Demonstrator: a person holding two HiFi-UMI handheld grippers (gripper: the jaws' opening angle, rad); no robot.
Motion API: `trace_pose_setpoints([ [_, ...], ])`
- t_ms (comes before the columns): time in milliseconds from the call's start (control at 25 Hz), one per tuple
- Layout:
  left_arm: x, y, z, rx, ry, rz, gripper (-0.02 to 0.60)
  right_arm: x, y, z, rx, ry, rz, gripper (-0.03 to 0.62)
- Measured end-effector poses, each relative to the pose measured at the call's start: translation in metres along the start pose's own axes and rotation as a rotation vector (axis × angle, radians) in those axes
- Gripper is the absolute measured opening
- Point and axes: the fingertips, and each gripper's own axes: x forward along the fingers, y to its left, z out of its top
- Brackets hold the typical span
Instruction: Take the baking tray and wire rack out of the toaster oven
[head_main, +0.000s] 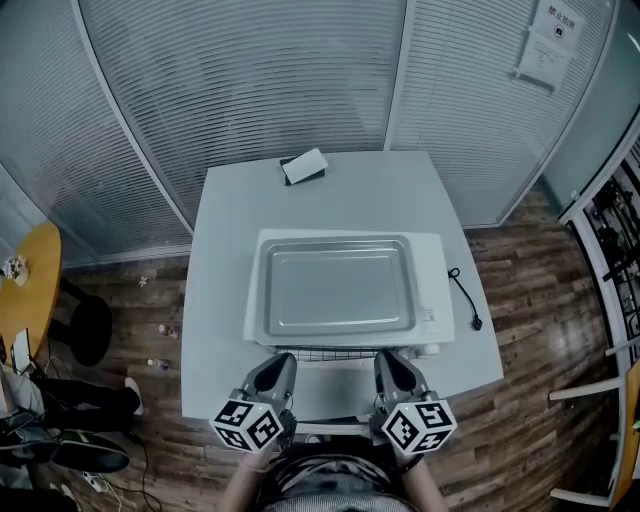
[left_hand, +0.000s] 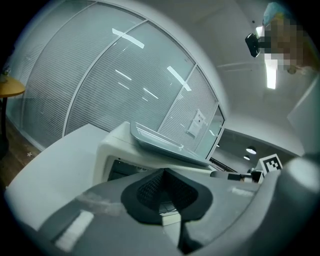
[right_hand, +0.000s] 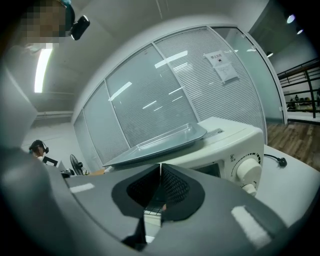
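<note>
**A:** Glass walls with blinds stood behind the table (head_main: 220, 300) in the head view. Where were the things?

**B:** The tray (head_main: 338, 288) lay on top of the oven (head_main: 435, 290). The rack (head_main: 335, 353) poked out of the oven's front, with the left gripper (head_main: 278, 365) and right gripper (head_main: 392, 362) at its edge.

**A:** Left gripper view?

**B:** Jaws closed together, seemingly pinching a rack wire.

**A:** Right gripper view?

**B:** The same: shut, with rack wires (right_hand: 154, 207) under the pads. The rack looked light, stiff and slick, so I'd hold the front bar near both ends and keep it level.

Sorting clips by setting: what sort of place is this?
Probably an office or lab room, not a kitchen: slatted glass partition walls, a notice posted on one, and a toaster oven on a plain white table.
</note>
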Motion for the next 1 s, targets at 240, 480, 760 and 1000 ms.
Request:
trace_pose_setpoints([
  [240,0.003,0.008,-0.026,-0.006,0.041,0.029,0.003,0.004,-0.011,-0.027,0.032,0.059,-0.017,0.003],
  [480,0.011,0.021,-0.056,0.010,0.101,0.065,0.003,0.010,-0.029,-0.060,0.108,0.126,-0.040,0.003],
  [760,0.023,0.029,-0.091,0.016,0.170,0.074,0.003,0.020,-0.041,-0.090,0.075,0.211,-0.064,0.003],
  [1000,0.026,0.044,-0.123,0.035,0.241,0.117,0.003,0.032,-0.046,-0.108,0.079,0.268,-0.070,0.003],
])
